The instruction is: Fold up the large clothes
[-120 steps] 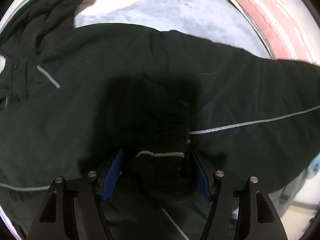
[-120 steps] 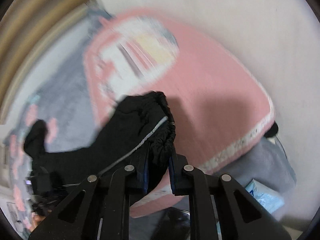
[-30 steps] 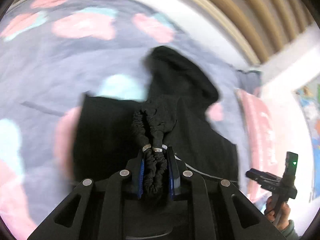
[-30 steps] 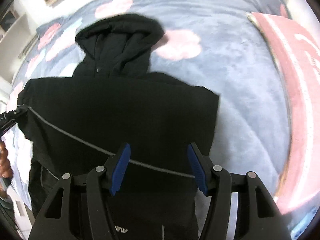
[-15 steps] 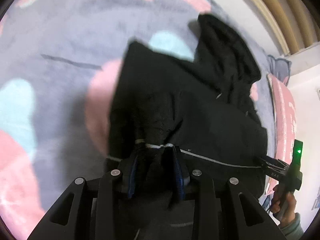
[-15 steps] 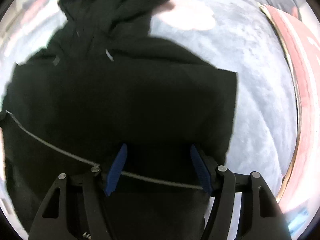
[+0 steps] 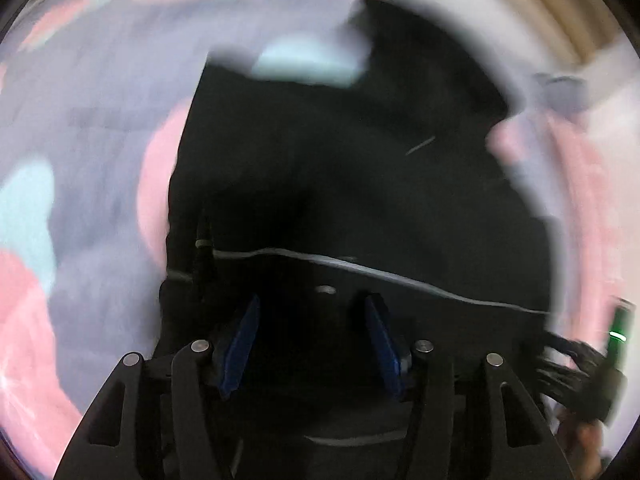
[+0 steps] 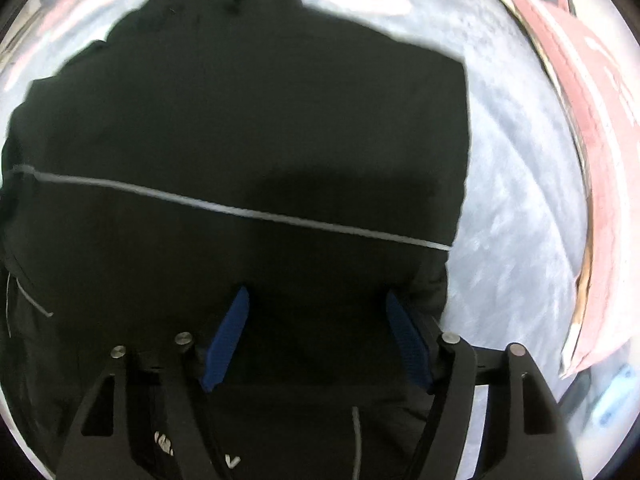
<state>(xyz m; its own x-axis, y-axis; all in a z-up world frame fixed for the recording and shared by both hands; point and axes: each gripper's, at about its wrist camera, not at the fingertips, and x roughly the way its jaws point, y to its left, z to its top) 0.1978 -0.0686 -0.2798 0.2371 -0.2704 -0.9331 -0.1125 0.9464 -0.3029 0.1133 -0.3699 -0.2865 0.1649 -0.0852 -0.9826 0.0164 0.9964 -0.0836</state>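
Observation:
A black hooded jacket (image 7: 360,180) with a thin grey stripe lies flat on the bed, its hood (image 7: 420,40) at the far end. My left gripper (image 7: 312,308) hangs low over its near left part. Its jaws are opening; the blue pads (image 7: 244,336) stand apart and grip nothing, with dark cloth below the gap. In the right wrist view the jacket (image 8: 260,120) fills the picture. My right gripper (image 8: 318,300) hovers over the near right part, its jaws also opening with only flat cloth beneath. The left wrist view is blurred.
The bed cover (image 7: 80,140) is grey with pink and pale teal patches. A pink pillow or blanket (image 8: 592,120) lies along the right side. A slatted wooden headboard (image 7: 560,8) stands beyond the hood. The other gripper (image 7: 580,364), with a green light, shows at lower right.
My left gripper has let go of the elastic cuff it pinched and spread its pads. Both grippers have sunk closer to the jacket, and the right pads stand a little wider.

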